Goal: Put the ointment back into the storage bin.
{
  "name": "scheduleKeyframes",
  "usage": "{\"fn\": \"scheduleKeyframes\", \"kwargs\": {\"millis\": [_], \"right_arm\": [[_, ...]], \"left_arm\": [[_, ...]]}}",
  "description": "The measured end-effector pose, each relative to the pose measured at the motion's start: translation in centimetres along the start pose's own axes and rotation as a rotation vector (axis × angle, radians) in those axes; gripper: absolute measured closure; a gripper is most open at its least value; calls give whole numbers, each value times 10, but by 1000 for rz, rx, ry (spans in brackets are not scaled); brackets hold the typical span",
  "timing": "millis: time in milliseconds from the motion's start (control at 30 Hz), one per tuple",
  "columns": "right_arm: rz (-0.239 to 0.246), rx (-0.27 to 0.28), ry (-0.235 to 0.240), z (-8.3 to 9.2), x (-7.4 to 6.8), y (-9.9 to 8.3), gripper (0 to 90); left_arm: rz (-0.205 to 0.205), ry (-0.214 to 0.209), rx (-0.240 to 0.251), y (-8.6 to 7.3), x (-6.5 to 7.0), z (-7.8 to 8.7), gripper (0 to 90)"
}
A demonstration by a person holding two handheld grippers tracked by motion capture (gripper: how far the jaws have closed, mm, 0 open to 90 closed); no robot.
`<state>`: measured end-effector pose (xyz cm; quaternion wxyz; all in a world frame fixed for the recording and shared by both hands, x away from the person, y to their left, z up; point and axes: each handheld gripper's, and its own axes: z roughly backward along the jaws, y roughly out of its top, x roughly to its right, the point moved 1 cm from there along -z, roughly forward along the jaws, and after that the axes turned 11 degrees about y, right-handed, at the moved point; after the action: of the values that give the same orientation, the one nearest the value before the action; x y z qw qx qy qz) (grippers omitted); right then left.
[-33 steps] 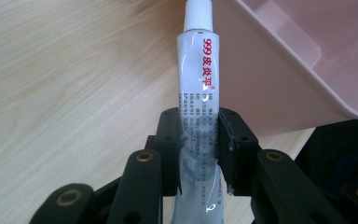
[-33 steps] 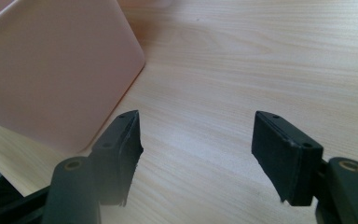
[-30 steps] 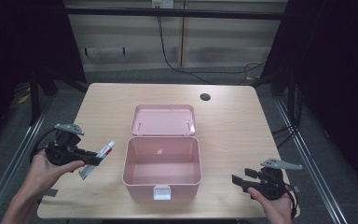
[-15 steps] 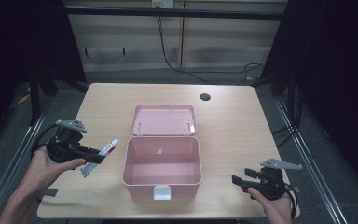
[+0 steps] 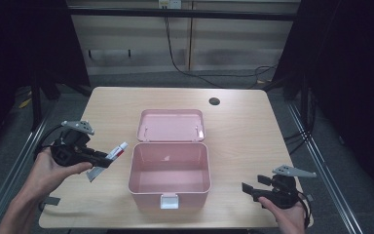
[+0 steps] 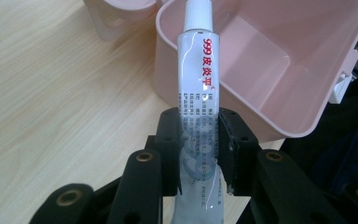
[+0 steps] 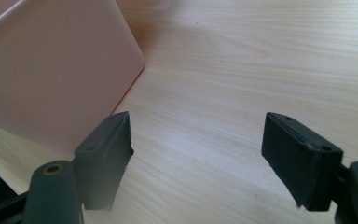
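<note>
My left tongs [image 5: 108,161] are clamped on the tube [image 5: 111,158], a white ointment tube with a white cap and red lettering. In the left gripper view the two black pads press the tube [image 6: 198,116] from either side at its lower half, the crimped tail running back between the arms and the capped end sticking out forward past the left tongs [image 6: 198,151]. The tube is off the bench [image 5: 253,126], carried in the air.

Taking the pink box [image 5: 169,171] as the landmark: the tube sits just beside the box's left wall, tilted, cap end up and pointing towards the box. In the left gripper view the cap lines up over the near rim of the box [image 6: 279,60], which stands open; its lid [image 5: 171,125] lies flat behind it, hinged back. The box's inside shows bare pink floor.

My right tongs [image 5: 249,190] rest low at the box's right, near its front corner and apart from it. Their jaws have just been opening and now stand wide, with nothing between them but bare bench. In the right gripper view the right tongs [image 7: 196,154] point along the bench with the box's side wall [image 7: 51,79] at the left.

A small dark hole [image 5: 214,101] sits in the bench behind the box, to the right of the lid.
</note>
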<state>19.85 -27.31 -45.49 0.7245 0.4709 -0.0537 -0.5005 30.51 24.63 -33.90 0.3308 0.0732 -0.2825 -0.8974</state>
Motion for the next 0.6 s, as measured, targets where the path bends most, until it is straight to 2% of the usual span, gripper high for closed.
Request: {"fn": "scheduleKeyframes", "kwargs": {"millis": [33, 200, 333, 600], "right_arm": [[-2, -1, -3, 0, 0, 0, 230], [3, -1, 4, 0, -1, 0, 220], [6, -6, 8, 0, -1, 0, 219], [4, -9, 13, -1, -1, 0, 212]], "left_arm": [[-15, -3, -1, 1, 0, 0, 714], [-5, -1, -3, 7, 4, 1, 714], [-33, -9, -11, 11, 7, 2, 713], [-58, -23, -22, 23, 17, -2, 714]]}}
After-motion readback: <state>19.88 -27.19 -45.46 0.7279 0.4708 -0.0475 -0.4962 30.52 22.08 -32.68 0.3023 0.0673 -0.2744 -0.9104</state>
